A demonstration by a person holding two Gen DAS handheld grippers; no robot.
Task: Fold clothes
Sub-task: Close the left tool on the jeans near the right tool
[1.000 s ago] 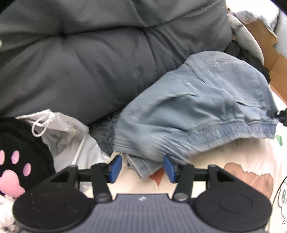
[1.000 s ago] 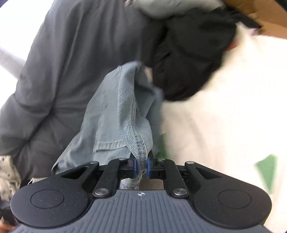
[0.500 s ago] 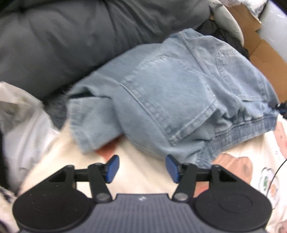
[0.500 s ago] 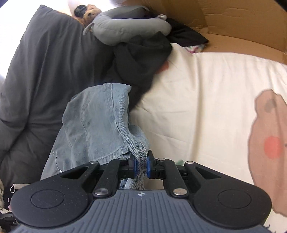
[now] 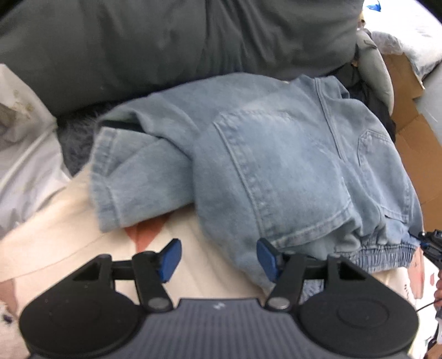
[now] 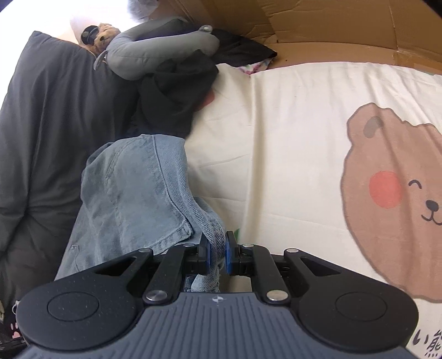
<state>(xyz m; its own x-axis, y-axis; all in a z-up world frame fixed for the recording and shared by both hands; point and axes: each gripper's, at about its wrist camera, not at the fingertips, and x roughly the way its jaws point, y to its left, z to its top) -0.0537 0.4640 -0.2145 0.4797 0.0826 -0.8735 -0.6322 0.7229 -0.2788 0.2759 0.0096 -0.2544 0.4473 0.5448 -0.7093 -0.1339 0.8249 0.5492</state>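
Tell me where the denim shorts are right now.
The denim shorts lie mid-frame in the left wrist view on the cream sheet, against the grey duvet; the right claw pinches their edge.

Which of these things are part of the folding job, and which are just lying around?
Part of the job:
denim shorts
right gripper, clamped on them
left gripper, open

Lying about:
grey duvet
neck pillow
black garment
cardboard box

I see a cream bedsheet (image 6: 290, 138) printed with a brown bear (image 6: 395, 193), a dark grey duvet (image 5: 165, 47) behind, a grey neck pillow (image 6: 154, 52) on black clothing (image 6: 174, 102), and cardboard (image 6: 331, 24).
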